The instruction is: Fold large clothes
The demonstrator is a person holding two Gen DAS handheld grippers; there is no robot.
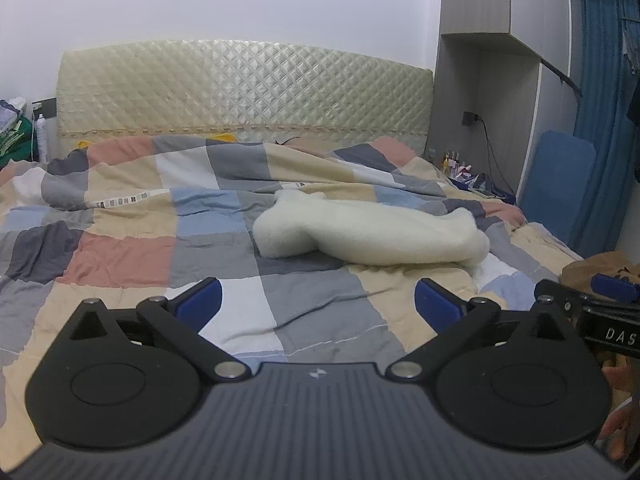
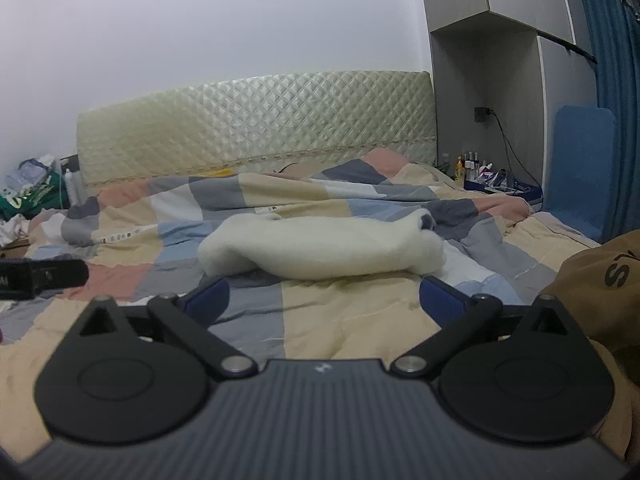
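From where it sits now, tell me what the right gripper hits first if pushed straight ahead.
The right gripper, open and empty, points slightly down over the patchwork quilt. Straight ahead it would likely brush the quilt, then meet the folded cream fleece garment. Depth is unclear, so which comes first is uncertain.

We see soft, even indoor light, cool white tint. Glare shines on quilted headboard [image 1: 244,88] far beyond jaws. Only faint shadow under white garment [image 1: 372,236] just ahead of jaws. Fisheye bends cabinet [image 2: 480,60] lines at edges. Black vignette sits at bottom corners behind jaws.
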